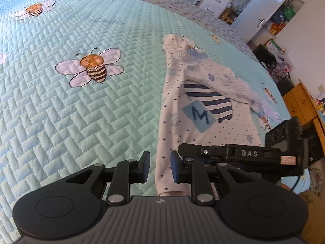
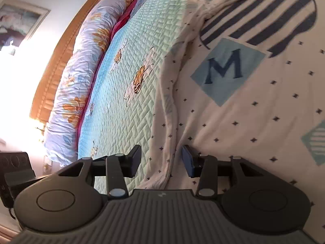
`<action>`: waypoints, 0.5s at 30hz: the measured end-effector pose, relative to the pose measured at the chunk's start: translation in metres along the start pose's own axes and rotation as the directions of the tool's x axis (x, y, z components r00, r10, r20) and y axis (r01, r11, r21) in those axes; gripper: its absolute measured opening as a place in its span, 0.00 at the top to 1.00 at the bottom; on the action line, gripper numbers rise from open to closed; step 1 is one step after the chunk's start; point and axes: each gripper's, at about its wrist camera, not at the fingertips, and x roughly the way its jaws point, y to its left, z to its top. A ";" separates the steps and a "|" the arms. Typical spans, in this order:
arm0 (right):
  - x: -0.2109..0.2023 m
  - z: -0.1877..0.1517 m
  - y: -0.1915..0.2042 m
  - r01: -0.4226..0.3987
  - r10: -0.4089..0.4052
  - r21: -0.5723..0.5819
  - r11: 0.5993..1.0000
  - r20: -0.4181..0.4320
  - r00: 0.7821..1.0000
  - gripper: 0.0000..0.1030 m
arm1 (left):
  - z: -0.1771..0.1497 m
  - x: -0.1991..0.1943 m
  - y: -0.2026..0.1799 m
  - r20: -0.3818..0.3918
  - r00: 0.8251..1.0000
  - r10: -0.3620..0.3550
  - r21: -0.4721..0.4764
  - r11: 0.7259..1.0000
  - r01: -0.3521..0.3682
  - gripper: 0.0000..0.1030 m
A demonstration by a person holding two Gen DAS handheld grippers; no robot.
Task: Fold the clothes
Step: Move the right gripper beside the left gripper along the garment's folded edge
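Note:
A white child's garment (image 1: 205, 109) with small dark dots, a striped navy patch and a blue "M" square lies on the quilted bed. One long sleeve (image 1: 169, 109) runs toward me along its left edge. My left gripper (image 1: 160, 167) is open, its fingers either side of the sleeve's cuff end. The right gripper shows as a black bar (image 1: 233, 154) just to its right. In the right wrist view the garment (image 2: 254, 93) fills the right half. My right gripper (image 2: 161, 159) is open, straddling the sleeve's folded edge (image 2: 168, 138).
The mint quilt (image 1: 81, 101) with bee patterns spreads to the left. A rolled floral duvet (image 2: 81, 65) and wooden headboard (image 2: 59, 61) lie at the bed's far side. White cabinets (image 1: 254, 6) and a wooden cabinet (image 1: 300, 101) stand beyond the bed.

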 end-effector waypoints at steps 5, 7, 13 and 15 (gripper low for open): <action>-0.002 -0.005 0.008 0.012 -0.013 -0.032 0.999 -0.022 1.000 0.63 | 0.000 0.001 0.004 -0.008 1.000 0.011 -0.012 1.000 -0.011 0.77; -0.002 -0.009 0.008 0.002 -0.003 -0.024 1.000 -0.035 0.999 0.67 | 0.000 0.002 0.003 -0.012 1.000 0.012 -0.010 1.000 -0.013 0.73; 0.002 -0.014 -0.001 -0.040 0.042 0.037 0.999 -0.053 0.998 0.83 | -0.001 0.005 0.000 -0.021 1.000 0.017 -0.005 1.000 -0.017 0.72; 0.001 -0.015 -0.004 -0.038 0.040 0.048 0.998 -0.044 0.998 0.95 | 0.000 0.004 -0.001 -0.019 1.000 0.019 -0.003 1.000 -0.019 0.72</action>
